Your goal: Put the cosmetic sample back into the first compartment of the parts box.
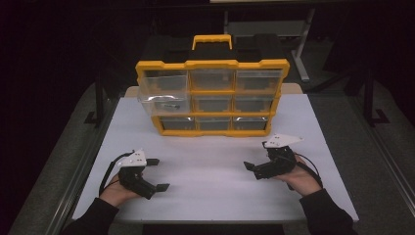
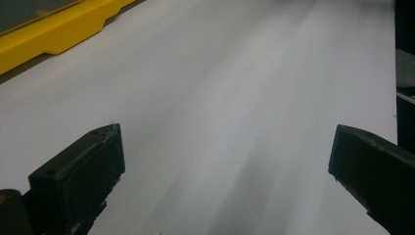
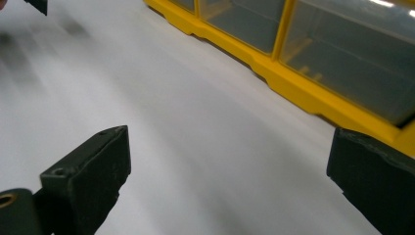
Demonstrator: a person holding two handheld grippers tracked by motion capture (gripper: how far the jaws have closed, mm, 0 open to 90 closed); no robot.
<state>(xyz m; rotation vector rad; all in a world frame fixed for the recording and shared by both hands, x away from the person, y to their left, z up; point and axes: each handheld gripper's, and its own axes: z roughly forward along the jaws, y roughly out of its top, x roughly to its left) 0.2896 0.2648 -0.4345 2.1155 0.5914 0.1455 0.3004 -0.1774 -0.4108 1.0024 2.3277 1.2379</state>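
The desk [image 1: 215, 191] is plain white, with no pattern. On it stands an organizer case [image 1: 211, 98] with a bright yellow frame, a yellow carry handle [image 1: 212, 41] on a black top, and clear, colourless drawers [image 1: 212, 78] that look greyish inside. The left gripper [image 1: 157, 174] and the right gripper [image 1: 255, 165] are black, each topped by a pale grey plate, and their fingers [image 2: 78, 176] are matt black. The sleeves [image 1: 325, 213] are dark, and the surroundings are dim and blackish.

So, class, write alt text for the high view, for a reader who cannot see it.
A yellow organizer with nine clear drawers stands upright on a white table; its middle-left drawer is pulled out slightly. Nearer the camera, a person's hands hold the left gripper and right gripper, fingers open and empty.
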